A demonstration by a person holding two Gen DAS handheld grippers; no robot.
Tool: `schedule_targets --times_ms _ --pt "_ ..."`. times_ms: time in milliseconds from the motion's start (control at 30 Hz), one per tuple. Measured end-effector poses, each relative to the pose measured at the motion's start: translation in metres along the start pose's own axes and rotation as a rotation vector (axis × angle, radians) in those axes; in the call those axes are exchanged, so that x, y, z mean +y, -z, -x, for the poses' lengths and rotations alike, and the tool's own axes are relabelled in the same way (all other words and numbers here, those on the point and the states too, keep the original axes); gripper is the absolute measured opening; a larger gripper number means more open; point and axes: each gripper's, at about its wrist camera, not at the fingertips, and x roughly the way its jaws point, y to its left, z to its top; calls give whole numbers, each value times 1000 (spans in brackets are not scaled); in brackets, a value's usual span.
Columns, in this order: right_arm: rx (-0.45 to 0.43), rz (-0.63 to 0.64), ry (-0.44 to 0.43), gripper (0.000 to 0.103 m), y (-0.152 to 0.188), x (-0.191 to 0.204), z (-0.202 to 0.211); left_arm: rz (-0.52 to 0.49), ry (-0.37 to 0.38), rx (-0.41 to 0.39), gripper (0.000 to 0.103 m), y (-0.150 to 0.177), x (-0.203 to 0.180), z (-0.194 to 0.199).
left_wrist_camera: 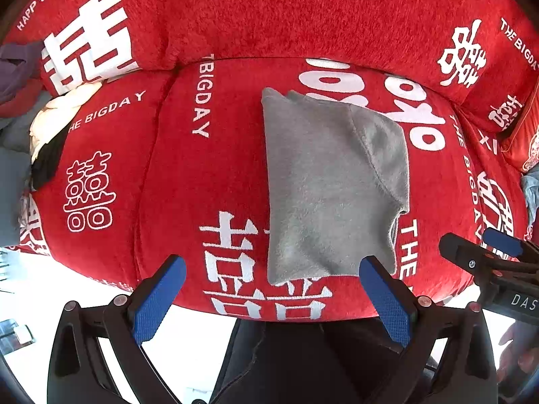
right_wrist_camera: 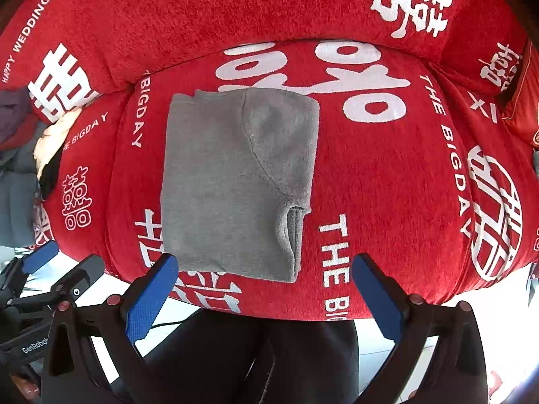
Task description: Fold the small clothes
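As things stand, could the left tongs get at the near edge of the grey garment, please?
Probably yes. The left tongs are open and empty, just short of the grey garment, whose near edge lies between their fingers on the red cover. Nothing lies between; the right tongs sit off to the side.

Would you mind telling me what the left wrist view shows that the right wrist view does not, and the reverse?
Only the left wrist view shows a grey-blue cloth at its right edge and the right gripper from the side.

Only the right wrist view shows the stacked layers at the folded grey garment's near right corner, and the left gripper at lower left.

Both show the grey garment folded on the red sofa cover, the pile of clothes at left, and each camera's own open blue-padded fingers.
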Motion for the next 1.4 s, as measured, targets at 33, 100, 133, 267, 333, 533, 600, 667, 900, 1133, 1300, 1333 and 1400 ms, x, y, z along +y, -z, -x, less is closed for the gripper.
schedule_targets --times_ms 33,100,133,267,333,533,600,667,900,1133,1300,1333,1400 --pt "0 -1 0 103 0 0 1 1 0 0 103 0 0 0" --pt "0 -3 0 103 1 -1 1 1 1 0 103 0 0 0" --pt "-1 -4 0 103 0 -1 2 1 1 -2 103 0 0 1" --pt "-1 -8 0 103 0 -2 2 2 0 -4 103 0 -1 4" --pt "-1 -9 -2 103 0 -2 3 3 0 -4 103 0 -1 4" --pt "-2 -6 0 103 0 -1 3 3 2 -5 103 0 -1 5" --pt "-4 -6 -1 103 0 0 4 2 1 -7 103 0 -1 5" --pt "-5 -8 -3 103 0 0 5 3 0 -6 103 0 -1 6" --pt "-9 -11 -1 103 0 0 6 3 0 -7 103 1 -1 6" --pt "-10 -14 0 103 1 -1 6 6 0 -6 103 1 -2 6" --pt "-13 -22 -1 103 1 -3 7 7 0 -7 103 2 -2 6" --pt "-13 -23 0 103 2 -3 7 7 0 -7 103 2 -2 6" --pt "-12 -22 -1 103 2 -3 7 6 0 -7 103 2 -2 6"
